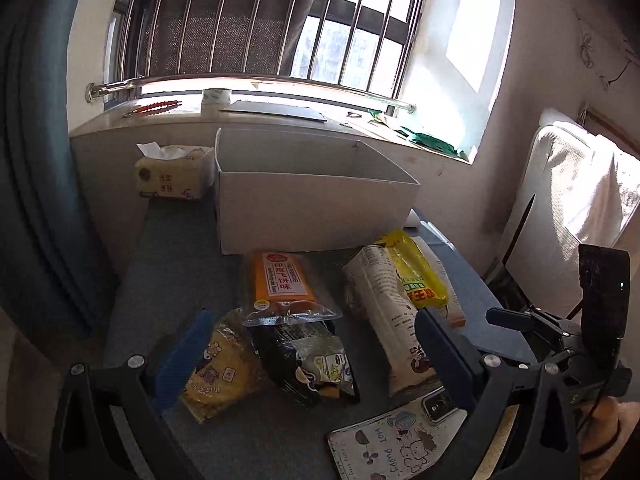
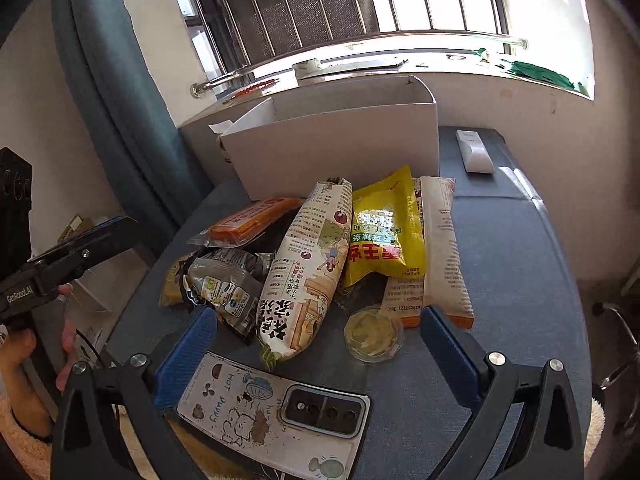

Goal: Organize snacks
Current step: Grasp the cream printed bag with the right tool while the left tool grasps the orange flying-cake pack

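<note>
Snacks lie heaped on the blue worktop (image 1: 168, 280) before an empty white box (image 1: 316, 200); the left hand-held gripper (image 1: 312, 352) hangs spread over the black packet (image 1: 308, 356), best pinched mid-body. From the right, the right hand-held gripper (image 2: 320, 348) is spread too, near the tall cream bag (image 2: 308, 268) and a phone (image 2: 272, 412) to avoid.

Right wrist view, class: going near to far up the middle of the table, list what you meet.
Phone in a cartoon case → long cream illustrated snack bag → open white cardboard box → window sill → barred window.
</note>
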{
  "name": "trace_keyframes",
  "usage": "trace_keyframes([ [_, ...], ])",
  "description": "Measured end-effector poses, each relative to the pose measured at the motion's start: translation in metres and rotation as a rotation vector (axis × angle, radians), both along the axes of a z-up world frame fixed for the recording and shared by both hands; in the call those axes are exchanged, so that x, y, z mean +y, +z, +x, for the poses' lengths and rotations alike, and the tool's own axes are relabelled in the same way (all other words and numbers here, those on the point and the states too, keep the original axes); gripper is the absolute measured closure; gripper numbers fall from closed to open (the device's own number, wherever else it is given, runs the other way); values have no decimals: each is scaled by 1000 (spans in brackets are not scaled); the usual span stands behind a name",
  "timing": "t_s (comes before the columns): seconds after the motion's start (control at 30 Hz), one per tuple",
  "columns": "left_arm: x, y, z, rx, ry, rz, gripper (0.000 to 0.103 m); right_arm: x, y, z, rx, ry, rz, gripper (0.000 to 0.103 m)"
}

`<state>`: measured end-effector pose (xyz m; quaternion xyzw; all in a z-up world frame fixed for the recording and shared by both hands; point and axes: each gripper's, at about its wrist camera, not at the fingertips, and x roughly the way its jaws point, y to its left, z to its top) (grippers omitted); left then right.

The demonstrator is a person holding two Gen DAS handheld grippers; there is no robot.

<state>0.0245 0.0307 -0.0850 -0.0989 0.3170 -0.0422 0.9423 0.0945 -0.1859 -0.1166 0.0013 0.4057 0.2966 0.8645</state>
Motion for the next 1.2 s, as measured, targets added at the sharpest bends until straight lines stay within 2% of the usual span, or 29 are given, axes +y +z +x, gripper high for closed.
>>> trace_keyframes([
  [0.13,3,-1,-1,-2,4,-11,0,27,-13,16,49,45,-40,0],
  [0.23,5,-3,0,4,9,-8,0,35,-29,29,128,43,-6,0],
  [0.3,7,-6,0,14,20,-6,0,39,-35,35,147,44,-6,0],
  [0.33,8,-7,1,16,20,-8,0,40,-37,37,155,68,19,5],
  [0.37,10,-8,1,20,22,-10,0,40,-40,39,186,113,66,33],
  [0.4,11,-10,1,26,28,-13,0,41,-46,43,233,134,91,55],
  [0.47,14,-13,1,35,37,-17,0,32,-53,47,297,138,159,66],
  [0.63,19,-22,6,63,56,-29,0,20,-44,36,246,133,144,68],
  [0.73,21,-24,11,66,50,-39,0,5,-32,31,224,129,210,70],
  [0.93,19,-34,44,131,28,-16,0,-30,-1,22,162,102,310,73],
  [1.07,17,-46,89,252,31,27,0,-41,5,18,121,105,278,75],
  [1.2,5,-57,128,350,-6,120,0,-38,-3,13,126,103,249,76],
])
